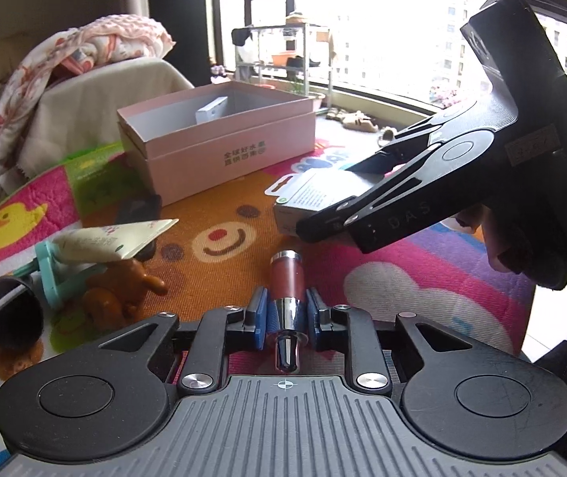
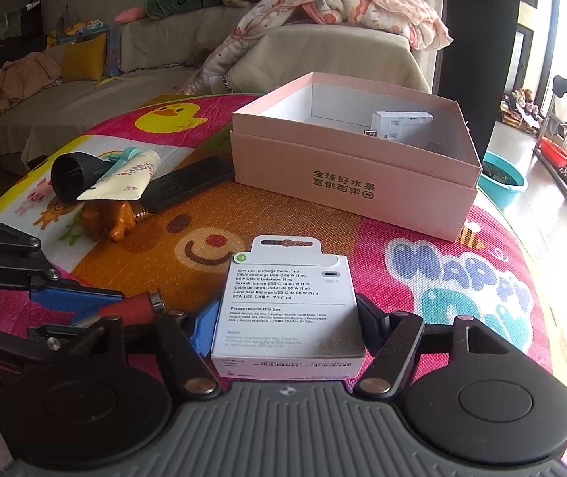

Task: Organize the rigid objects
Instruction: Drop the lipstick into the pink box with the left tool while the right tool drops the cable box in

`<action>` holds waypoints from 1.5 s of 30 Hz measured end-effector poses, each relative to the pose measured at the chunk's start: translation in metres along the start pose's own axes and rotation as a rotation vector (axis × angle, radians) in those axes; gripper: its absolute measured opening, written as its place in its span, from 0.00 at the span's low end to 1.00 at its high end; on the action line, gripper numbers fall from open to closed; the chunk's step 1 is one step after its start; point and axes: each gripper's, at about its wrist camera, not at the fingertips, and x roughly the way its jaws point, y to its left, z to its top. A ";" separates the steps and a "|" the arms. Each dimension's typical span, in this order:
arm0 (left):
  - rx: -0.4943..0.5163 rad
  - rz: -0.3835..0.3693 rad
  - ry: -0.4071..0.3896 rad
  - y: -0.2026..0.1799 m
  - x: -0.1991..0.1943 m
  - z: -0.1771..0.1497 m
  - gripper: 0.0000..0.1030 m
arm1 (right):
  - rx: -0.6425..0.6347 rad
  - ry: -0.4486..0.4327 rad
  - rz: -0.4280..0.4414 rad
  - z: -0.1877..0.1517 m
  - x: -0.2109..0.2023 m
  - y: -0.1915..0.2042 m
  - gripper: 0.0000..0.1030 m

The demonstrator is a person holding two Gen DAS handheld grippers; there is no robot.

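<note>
In the left wrist view my left gripper (image 1: 286,306) is shut on a red lip-gloss tube (image 1: 286,278) with chrome ends, its blue pads pressed on both sides; the tube points away over the mat. My right gripper (image 2: 287,318) is shut on a white USB-C cable box (image 2: 287,290), which lies flat between its fingers just above the colourful play mat (image 2: 442,278). From the left wrist camera, that right gripper (image 1: 335,198) holds the cable box (image 1: 307,194) at the right. Behind stands an open pink cardboard box (image 2: 347,175) with a white adapter (image 2: 400,125) inside.
At the left of the mat lie a cream tube (image 1: 100,244), a brown toy figure (image 1: 120,290), a black cone-shaped cup (image 1: 11,314), a teal clip (image 1: 51,274) and a flat black device (image 2: 188,187). A sofa with a blanket (image 2: 323,4) is behind.
</note>
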 end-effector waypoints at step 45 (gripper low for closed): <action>-0.591 0.208 -0.224 0.163 -0.058 0.012 0.24 | -0.045 -0.192 -0.030 0.049 -0.004 0.021 0.85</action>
